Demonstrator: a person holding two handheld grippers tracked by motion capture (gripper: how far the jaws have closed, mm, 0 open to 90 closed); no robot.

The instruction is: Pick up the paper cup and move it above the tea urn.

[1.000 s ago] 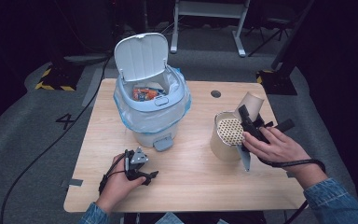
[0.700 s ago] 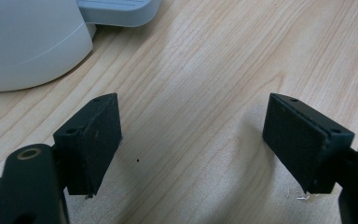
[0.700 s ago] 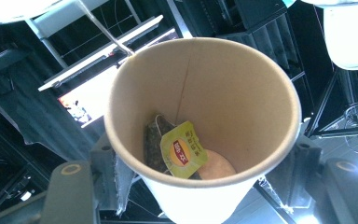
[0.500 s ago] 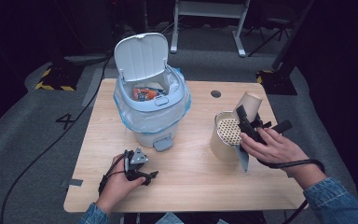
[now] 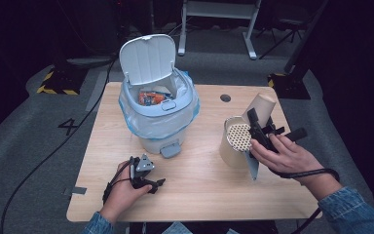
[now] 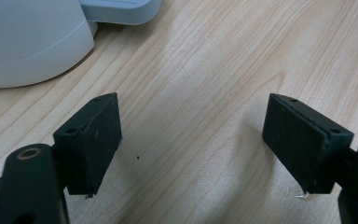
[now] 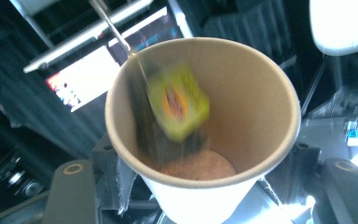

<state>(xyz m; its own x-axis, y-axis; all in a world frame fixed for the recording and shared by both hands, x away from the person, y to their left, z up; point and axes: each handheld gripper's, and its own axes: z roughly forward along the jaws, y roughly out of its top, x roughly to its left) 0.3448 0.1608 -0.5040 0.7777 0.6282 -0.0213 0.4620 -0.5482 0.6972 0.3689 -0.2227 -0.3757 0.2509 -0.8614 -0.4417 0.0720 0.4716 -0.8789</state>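
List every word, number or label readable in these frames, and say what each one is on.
"4": large pale numeral painted on the grey floor, left of the table, in the high view.
Yellow tag inside the paper cup: print motion-blurred, unreadable.
Orange packaging in the trash bin: print too small to read.
No other text.

The table [image 5: 199, 185] has a pale wood-grain top with a matt, smooth finish. The bin [image 5: 158, 124] is smooth plastic with a soft sheen, lined with a thin, translucent, crinkled plastic bag [image 5: 185, 114]. The cup [image 7: 205, 121] held by the right gripper [image 5: 260, 134] is matt brown paper, white on the outside. The tea bag tag [image 7: 179, 100] inside is glossy yellow-green paper. The left gripper [image 6: 191, 149] has matt black, faintly textured pads [image 6: 298, 140].
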